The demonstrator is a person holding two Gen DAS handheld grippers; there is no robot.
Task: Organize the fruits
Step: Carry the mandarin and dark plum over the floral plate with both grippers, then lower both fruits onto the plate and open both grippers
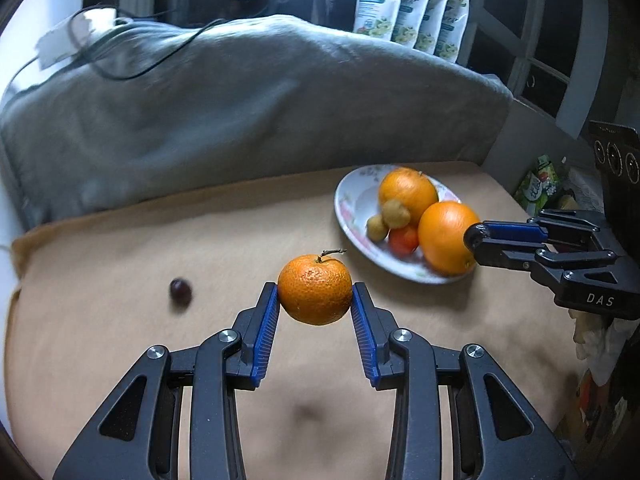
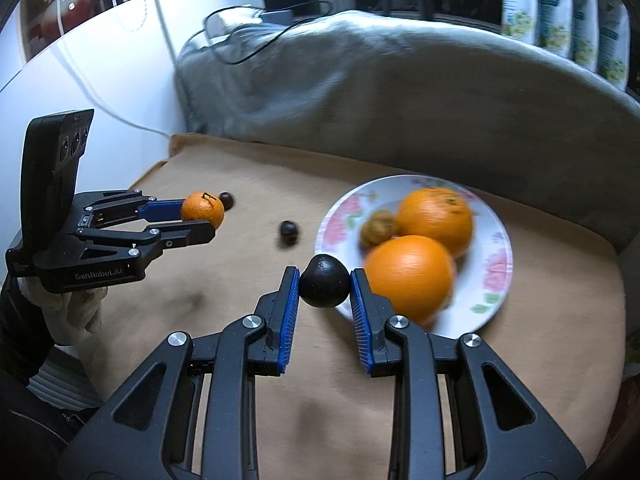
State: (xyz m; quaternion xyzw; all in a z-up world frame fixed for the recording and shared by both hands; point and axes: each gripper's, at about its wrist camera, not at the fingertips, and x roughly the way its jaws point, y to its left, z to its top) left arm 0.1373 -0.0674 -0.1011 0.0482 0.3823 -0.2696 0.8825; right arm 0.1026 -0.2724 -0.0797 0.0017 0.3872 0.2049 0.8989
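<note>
My left gripper (image 1: pixel 315 294) is shut on a small orange mandarin (image 1: pixel 315 289) with a stem, held above the tan cloth; it also shows in the right wrist view (image 2: pixel 202 209). My right gripper (image 2: pixel 325 282) is shut on a dark round fruit (image 2: pixel 324 286), held at the near left rim of the flowered plate (image 2: pixel 496 240). The plate (image 1: pixel 352 204) holds two large oranges (image 2: pixel 410 276), (image 2: pixel 436 216), a small tan fruit (image 2: pixel 378 230) and, in the left wrist view, a small red-orange fruit (image 1: pixel 404 239). Dark small fruits (image 2: pixel 289 232), (image 2: pixel 227 200) lie on the cloth.
A tan cloth (image 1: pixel 120 340) covers the table. A grey blanket (image 1: pixel 240 100) with a black cable lies behind it. Pouches (image 1: pixel 412 8) stand at the back. A white wall with a cable (image 2: pixel 100 92) is at the left.
</note>
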